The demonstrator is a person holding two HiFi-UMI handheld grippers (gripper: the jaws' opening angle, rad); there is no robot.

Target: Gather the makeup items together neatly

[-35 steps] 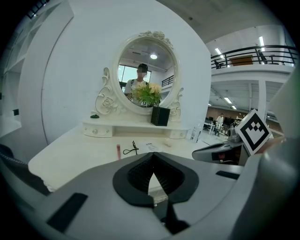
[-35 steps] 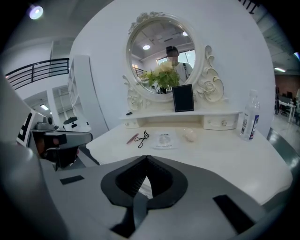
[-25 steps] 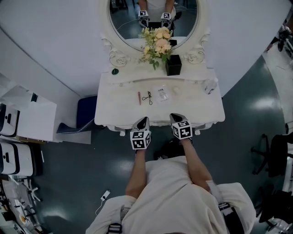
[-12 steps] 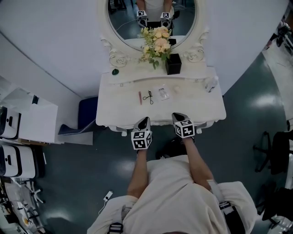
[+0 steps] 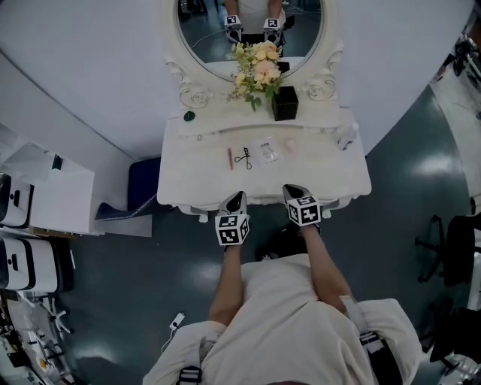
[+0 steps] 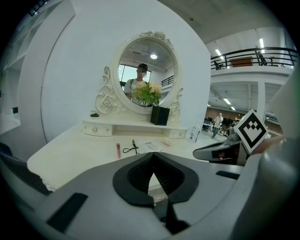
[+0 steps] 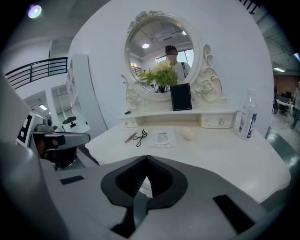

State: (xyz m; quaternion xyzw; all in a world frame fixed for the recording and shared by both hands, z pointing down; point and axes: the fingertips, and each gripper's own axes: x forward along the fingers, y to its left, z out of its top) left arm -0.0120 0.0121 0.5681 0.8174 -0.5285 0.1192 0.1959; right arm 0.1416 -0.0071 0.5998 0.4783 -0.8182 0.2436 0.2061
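Note:
On the white dressing table lie a pink tube, a black eyelash curler, a clear packet and a pale sponge, in a loose row at the middle. The left gripper view shows the same tube, curler and packet ahead. My left gripper hovers at the table's front edge, shut and empty. My right gripper hangs beside it, also shut with nothing in it. Both are well short of the items.
A black box vase with flowers stands on the raised back shelf under the oval mirror. A clear bottle stands at the right end, a small dark object at the shelf's left. White cabinets stand on the floor to the left.

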